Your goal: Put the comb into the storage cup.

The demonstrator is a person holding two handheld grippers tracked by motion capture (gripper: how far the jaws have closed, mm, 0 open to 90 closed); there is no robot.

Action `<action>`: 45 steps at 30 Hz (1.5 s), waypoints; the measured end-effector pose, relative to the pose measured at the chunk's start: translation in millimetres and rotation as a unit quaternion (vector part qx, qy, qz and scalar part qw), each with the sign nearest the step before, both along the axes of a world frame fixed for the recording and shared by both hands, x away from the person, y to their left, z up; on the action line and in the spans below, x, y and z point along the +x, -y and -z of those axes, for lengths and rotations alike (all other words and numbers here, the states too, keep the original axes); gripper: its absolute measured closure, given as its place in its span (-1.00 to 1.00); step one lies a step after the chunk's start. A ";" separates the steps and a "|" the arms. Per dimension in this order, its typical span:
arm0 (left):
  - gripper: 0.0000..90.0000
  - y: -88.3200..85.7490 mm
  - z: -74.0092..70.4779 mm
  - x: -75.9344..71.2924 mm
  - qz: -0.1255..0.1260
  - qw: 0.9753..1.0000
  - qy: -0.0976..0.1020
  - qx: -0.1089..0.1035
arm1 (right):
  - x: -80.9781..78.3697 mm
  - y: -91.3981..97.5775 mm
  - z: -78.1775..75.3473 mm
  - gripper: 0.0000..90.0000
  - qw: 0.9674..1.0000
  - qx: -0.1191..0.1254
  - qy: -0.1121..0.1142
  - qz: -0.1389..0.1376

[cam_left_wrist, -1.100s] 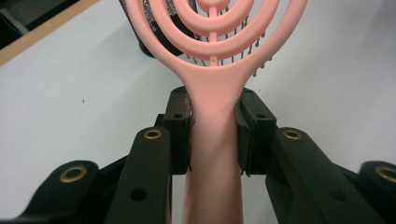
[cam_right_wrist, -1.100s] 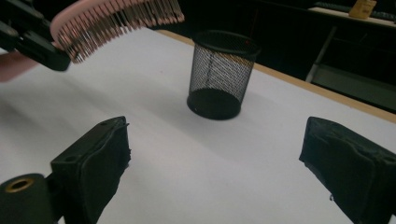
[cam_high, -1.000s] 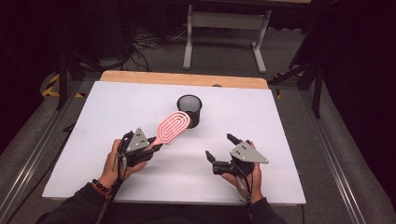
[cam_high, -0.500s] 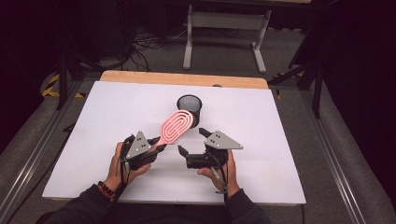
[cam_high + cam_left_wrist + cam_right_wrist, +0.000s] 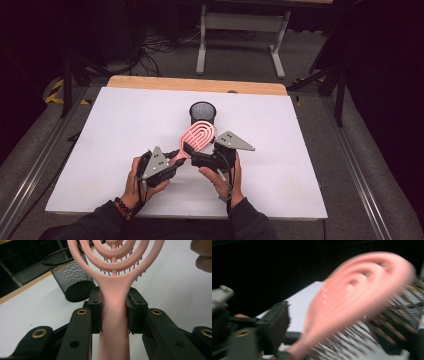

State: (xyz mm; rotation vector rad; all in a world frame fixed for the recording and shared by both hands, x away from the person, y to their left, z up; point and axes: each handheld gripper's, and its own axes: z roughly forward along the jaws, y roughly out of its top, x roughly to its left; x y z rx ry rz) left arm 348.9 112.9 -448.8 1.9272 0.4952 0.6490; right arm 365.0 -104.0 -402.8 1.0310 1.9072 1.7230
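- Left gripper (image 5: 172,159) clenching the pink hairbrush (image 5: 196,138) by its handle, just in front of the black mesh cup (image 5: 202,113)
- Right gripper (image 5: 192,152) jaws just been closing around the brush head; contact unclear in the blur

brush (image 5: 113,307): pink plastic, smooth, matt | cup (image 5: 68,275): black metal mesh, solid rim | fingers (image 5: 96,310): black matt plastic, brass-look rivets | counter (image 5: 125,125): white, smooth, matt; bare wood far edge | plate (image 5: 234,141): grey, flat, matt | sleeve (image 5: 100,225): dark cloth
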 end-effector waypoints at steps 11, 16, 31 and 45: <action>0.54 8.2 4.2 2.5 0.002 1.000 -0.008 0.008 | -3.0 6.2 1.5 0.22 0.998 0.055 -0.003 0.010; 0.54 12.2 7.4 7.0 0.006 1.000 -0.018 0.006 | -10.9 2.8 -3.6 0.36 0.998 0.059 0.018 -0.012; 0.22 10.1 4.6 11.2 0.020 1.000 -0.010 0.003 | -9.9 3.6 -21.0 0.39 0.997 0.028 0.061 -0.037; -0.46 -33.1 -8.1 8.5 0.072 0.997 0.027 -0.013 | -5.2 23.5 -44.2 0.40 0.995 -0.020 0.100 -0.008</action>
